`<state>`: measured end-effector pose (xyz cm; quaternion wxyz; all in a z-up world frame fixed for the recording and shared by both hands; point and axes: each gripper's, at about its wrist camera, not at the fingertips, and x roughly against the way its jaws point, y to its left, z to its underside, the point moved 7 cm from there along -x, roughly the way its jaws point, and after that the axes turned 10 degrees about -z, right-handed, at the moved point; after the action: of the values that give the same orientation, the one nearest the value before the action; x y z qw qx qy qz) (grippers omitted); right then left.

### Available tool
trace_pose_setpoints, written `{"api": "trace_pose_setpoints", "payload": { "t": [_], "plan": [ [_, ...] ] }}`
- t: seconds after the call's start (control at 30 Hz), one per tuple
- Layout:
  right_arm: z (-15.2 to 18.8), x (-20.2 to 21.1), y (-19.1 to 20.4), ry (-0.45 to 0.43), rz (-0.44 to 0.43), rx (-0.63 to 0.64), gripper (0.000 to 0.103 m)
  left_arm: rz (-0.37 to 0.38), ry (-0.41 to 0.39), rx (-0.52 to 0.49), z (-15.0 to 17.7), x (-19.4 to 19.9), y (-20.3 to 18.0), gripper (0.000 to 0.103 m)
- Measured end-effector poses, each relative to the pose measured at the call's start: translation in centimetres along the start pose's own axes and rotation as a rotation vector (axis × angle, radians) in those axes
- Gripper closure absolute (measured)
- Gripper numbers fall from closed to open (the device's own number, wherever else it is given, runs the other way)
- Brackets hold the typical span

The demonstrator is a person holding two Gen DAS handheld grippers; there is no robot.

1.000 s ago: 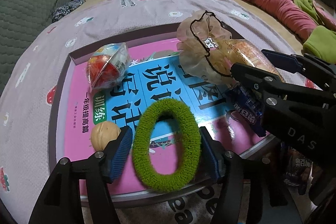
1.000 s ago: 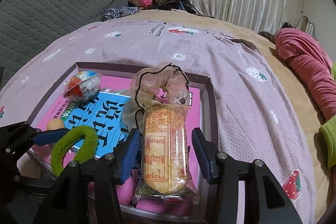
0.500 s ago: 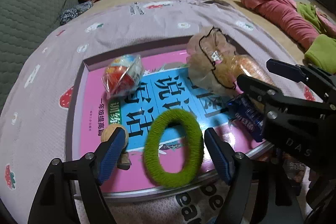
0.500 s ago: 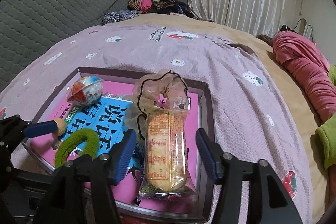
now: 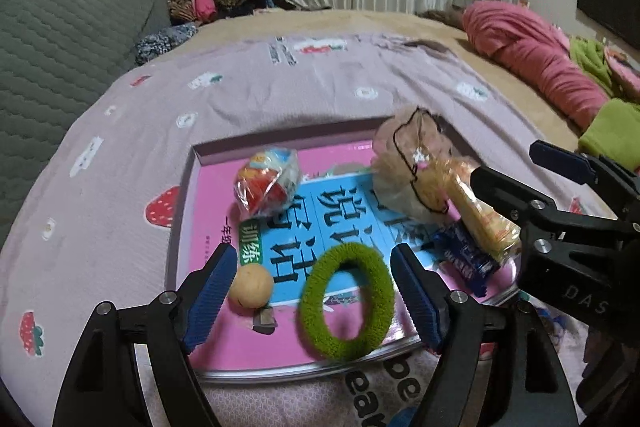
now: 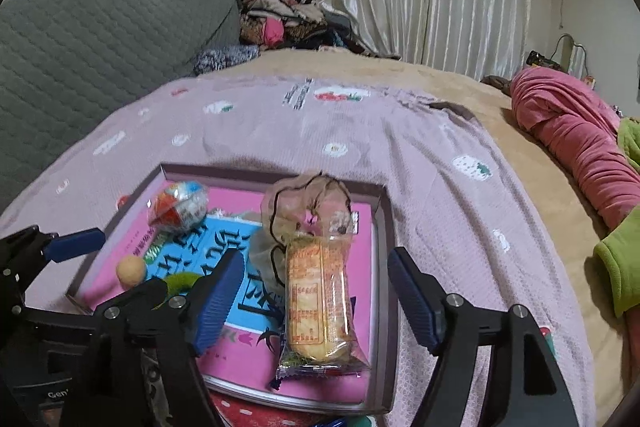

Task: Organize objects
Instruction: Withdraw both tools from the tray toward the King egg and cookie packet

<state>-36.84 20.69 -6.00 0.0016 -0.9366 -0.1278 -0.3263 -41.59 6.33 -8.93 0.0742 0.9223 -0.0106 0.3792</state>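
Both tongs have pulled back and risen since the earlier frame. Left tongs (image 5: 310, 291) stand spread, the green hair ring (image 5: 347, 301) lying between them. Right tongs (image 6: 316, 301) stand spread astride the cracker packet (image 6: 318, 301), its long axis pointing straight ahead.

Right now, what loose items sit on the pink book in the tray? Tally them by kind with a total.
Hair ties: 2, the green scrunchie and the sheer beige scrunchie
Snack packets: 2, the cracker pack and the blue wrapper
Wrapped toy ball: 1
Tan ball: 1
Total: 6
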Motion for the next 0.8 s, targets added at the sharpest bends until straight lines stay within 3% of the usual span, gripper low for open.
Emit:
{"api": "trace_pose_setpoints", "payload": {
  "t": [0.43, 0.6, 0.8],
  "plan": [
    [-2.5, 6.7, 1.5, -0.136, -0.014, 0.016, 0.018, -0.016, -0.106, 0.055, -1.5, 5.7, 1.5, 0.023],
    [-2.5, 9.8, 2.2, -0.149, -0.009, 0.04, 0.016, -0.018, -0.119, 0.074, -1.0, 8.5, 1.6, 0.022],
    [0.3, 12.9, 1.9, -0.11, 0.034, 0.072, 0.012, -0.036, -0.124, 0.071, 0.3, 11.9, 0.9, 0.022]
  ]
}}
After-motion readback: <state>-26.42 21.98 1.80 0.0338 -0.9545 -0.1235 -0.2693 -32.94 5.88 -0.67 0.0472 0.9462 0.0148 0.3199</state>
